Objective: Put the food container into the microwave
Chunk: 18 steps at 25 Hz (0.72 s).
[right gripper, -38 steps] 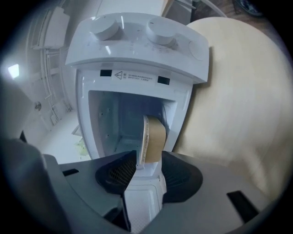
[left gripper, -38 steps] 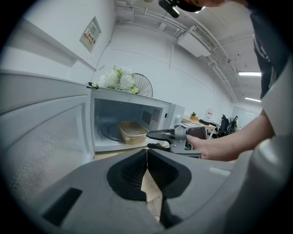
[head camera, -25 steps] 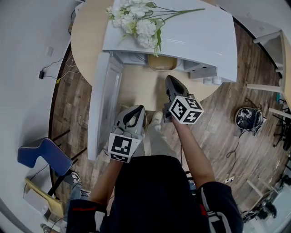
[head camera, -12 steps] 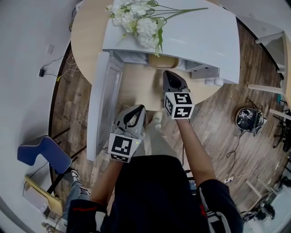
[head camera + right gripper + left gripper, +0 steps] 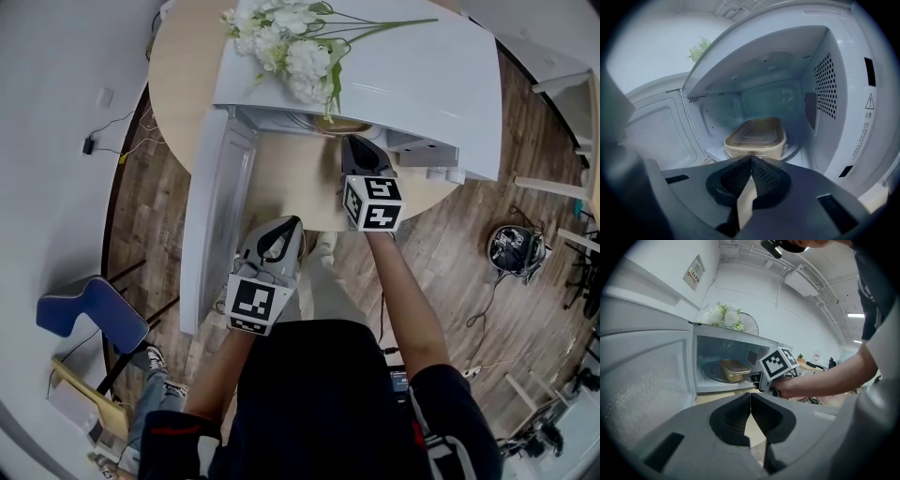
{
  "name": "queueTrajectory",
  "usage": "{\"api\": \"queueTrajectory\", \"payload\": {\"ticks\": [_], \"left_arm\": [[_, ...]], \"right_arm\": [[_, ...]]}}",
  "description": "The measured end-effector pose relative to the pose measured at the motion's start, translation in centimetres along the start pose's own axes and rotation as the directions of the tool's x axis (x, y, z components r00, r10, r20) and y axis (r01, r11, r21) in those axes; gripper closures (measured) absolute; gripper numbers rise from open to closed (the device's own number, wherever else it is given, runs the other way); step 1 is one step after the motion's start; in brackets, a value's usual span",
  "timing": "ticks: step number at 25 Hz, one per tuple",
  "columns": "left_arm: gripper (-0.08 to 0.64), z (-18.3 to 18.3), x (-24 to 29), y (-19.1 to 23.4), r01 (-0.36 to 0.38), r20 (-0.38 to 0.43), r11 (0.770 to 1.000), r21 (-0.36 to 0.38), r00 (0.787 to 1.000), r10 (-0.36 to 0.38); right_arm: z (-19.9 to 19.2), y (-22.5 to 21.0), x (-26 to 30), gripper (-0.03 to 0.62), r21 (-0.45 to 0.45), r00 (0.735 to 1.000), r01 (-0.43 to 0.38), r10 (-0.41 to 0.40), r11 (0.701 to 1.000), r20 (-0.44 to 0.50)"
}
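The container sits lid-on on the turntable inside the microwave, seemingly just clear of the right gripper. That gripper reaches to the oven mouth on an outstretched arm, fingers together and empty. The left gripper is held back near the body, fingers likewise closed on nothing. A warning-triangle sticker marks the frame, its print too small to read. The oven top hides the container in the head view.

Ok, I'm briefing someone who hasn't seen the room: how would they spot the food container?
Find the white microwave on the round wooden table, with flowers on top and its door swung open. Inside, on the glass turntable, sits the food container: a beige, lidded rectangular tub with rounded corners, the only thing in the cavity.
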<state>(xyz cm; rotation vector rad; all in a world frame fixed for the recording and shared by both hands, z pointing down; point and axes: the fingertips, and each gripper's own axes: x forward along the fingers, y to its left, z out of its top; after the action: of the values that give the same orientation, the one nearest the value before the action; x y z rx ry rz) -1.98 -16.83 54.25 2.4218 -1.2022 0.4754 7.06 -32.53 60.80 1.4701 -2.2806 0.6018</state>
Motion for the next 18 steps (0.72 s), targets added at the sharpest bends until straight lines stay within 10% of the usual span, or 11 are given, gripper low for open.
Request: {"api": "queueTrajectory", "payload": {"ticks": [18], "left_arm": [[0.541, 0.5, 0.5, 0.6, -0.002, -0.002, 1.0, 0.002, 1.0, 0.002]], "right_arm": [[0.6, -0.2, 1.0, 0.581, 0.043, 1.0, -0.024, 0.024, 0.999, 0.015]]}}
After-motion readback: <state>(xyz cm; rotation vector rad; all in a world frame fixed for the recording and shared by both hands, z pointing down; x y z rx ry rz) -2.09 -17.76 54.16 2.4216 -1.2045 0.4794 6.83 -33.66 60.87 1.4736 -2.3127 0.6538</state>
